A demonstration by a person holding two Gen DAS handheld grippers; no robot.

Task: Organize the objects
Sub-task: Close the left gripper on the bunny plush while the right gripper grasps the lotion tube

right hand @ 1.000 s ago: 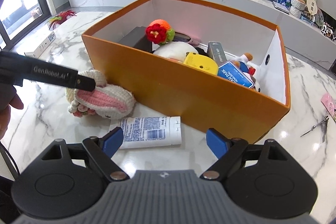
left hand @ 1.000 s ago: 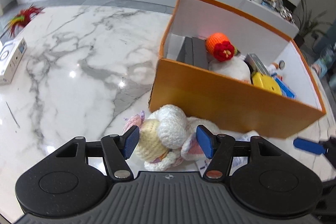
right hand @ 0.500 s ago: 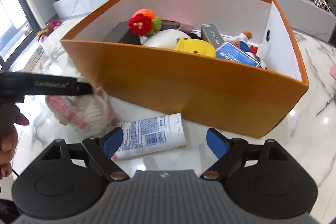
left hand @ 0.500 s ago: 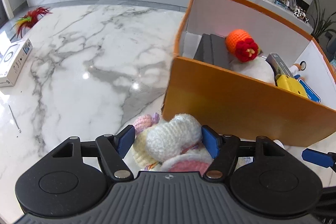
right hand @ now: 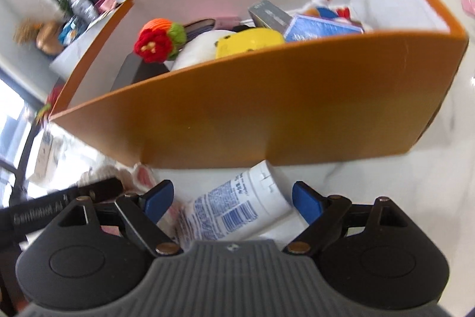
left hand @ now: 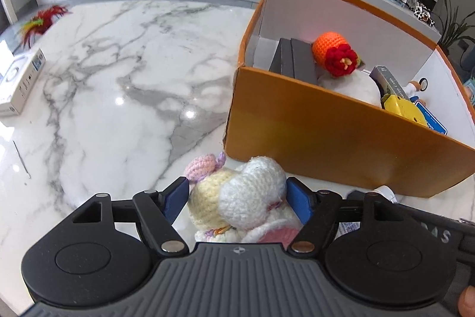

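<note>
My left gripper clamps the cream-and-pink crochet toy.
Right gripper gapes around the white tube on marble worktop, near the orange box.

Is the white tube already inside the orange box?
No, the white tube lies on the marble outside the orange box, between the right gripper fingers.

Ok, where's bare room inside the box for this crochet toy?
Orange box: a bare floor patch in the left corner, beside the dark case. From the crochet flower rightward it is packed. The left gripper straddles the toy.
</note>
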